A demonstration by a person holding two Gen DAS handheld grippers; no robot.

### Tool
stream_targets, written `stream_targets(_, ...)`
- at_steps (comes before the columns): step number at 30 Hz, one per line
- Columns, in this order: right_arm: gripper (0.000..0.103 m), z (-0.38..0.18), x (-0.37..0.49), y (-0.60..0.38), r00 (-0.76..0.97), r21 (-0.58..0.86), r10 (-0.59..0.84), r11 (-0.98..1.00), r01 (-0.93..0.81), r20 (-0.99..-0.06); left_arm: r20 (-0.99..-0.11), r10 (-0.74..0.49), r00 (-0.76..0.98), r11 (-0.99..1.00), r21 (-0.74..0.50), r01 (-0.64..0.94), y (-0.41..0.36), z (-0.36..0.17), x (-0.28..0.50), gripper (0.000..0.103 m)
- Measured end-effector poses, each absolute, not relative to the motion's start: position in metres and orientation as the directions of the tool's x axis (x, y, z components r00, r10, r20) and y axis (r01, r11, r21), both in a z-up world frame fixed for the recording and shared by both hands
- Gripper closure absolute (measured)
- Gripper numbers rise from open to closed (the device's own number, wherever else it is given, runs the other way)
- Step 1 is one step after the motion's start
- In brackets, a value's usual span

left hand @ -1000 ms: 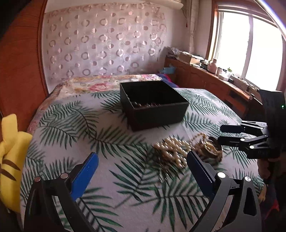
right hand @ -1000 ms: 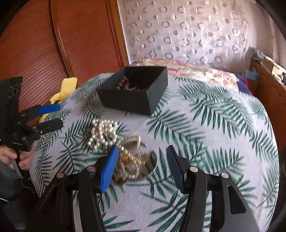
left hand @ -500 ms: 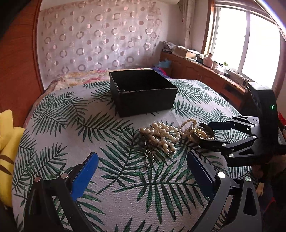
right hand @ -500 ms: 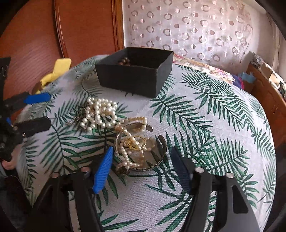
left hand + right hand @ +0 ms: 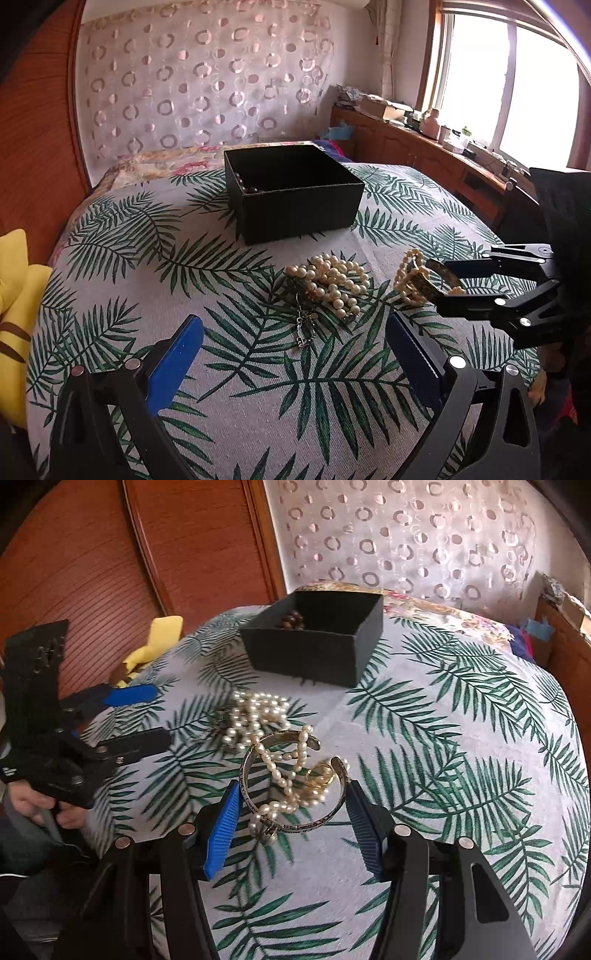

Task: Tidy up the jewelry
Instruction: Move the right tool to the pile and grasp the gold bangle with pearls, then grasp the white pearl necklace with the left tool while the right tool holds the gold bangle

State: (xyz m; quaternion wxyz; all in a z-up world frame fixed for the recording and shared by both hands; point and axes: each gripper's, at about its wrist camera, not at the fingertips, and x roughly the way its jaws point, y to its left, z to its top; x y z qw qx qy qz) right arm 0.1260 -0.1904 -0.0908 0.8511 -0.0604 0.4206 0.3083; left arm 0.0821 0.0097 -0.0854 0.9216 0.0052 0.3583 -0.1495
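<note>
A black open box [image 5: 295, 192] [image 5: 314, 642] stands on the leaf-print cloth with dark beads [image 5: 292, 619] inside. In front of it lies a heap of pearl strands [image 5: 332, 280] [image 5: 258, 712] and a thin chain [image 5: 303, 325]. A metal cuff bangle [image 5: 291, 782] tangled with a pearl strand and a gold ring [image 5: 319, 775] sits lifted between the pads of my right gripper [image 5: 291, 812], which presses on its two sides. My left gripper [image 5: 295, 350] is open and empty, just short of the chain.
A yellow plush toy [image 5: 14, 295] [image 5: 155, 642] lies at the left edge of the cloth. A wooden headboard [image 5: 110, 554] rises behind it. A wooden counter [image 5: 424, 147] with clutter runs under the window at the right.
My right gripper has narrowed onto the cuff bangle and raised it off the cloth. My left gripper has drawn closer to the pearls and chain.
</note>
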Motion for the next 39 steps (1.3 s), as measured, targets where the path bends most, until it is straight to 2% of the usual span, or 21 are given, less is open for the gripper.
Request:
stream_targets(7,0.043,-0.103,0.119,-0.189,0.424,0.094,0.412,0.798,-0.596,-0.807,-0.679,-0.272,0.682,0.951,-0.08,0.299,0.0,-0.089,0.083,0.008)
stream_targets(21,0.043,-0.104,0.097,-0.178,0.372,0.038,0.395,0.726,-0.687,-0.84,-0.699,-0.308,0.646,0.934,-0.091,0.347,-0.015,-0.093,0.084,0.008)
stream_targets(23,0.043,-0.105,0.095,-0.179,0.37,0.027,0.386,0.721,-0.692,-0.845,-0.693,-0.332,0.64,0.924,-0.104,0.367,-0.017,-0.09,0.084,0.015)
stream_targets(24,0.043,-0.105,0.095,-0.18,0.371,0.025,0.385,0.722,-0.692,-0.845,-0.694,-0.349,0.63,0.917,-0.113,0.383,-0.021,-0.089,0.085,0.024)
stream_targets(25,0.043,-0.105,0.096,-0.182,0.371,0.026,0.383,0.724,-0.689,-0.846,-0.696,-0.365,0.618,0.909,-0.121,0.4,-0.024,-0.088,0.087,0.028)
stream_targets(28,0.043,-0.105,0.096,-0.187,0.373,0.029,0.383,0.73,-0.683,-0.845,-0.713,-0.402,0.575,0.882,-0.133,0.452,-0.039,-0.089,0.093,0.055)
stream_targets(31,0.043,-0.105,0.096,-0.19,0.373,0.035,0.389,0.73,-0.683,-0.843,-0.731,-0.429,0.531,0.859,-0.147,0.491,-0.053,-0.091,0.103,0.069)
stream_targets(39,0.043,-0.105,0.095,-0.193,0.381,0.035,0.396,0.731,-0.681,-0.836,-0.774,-0.457,0.439,0.819,-0.173,0.547,-0.074,-0.106,0.118,0.081)
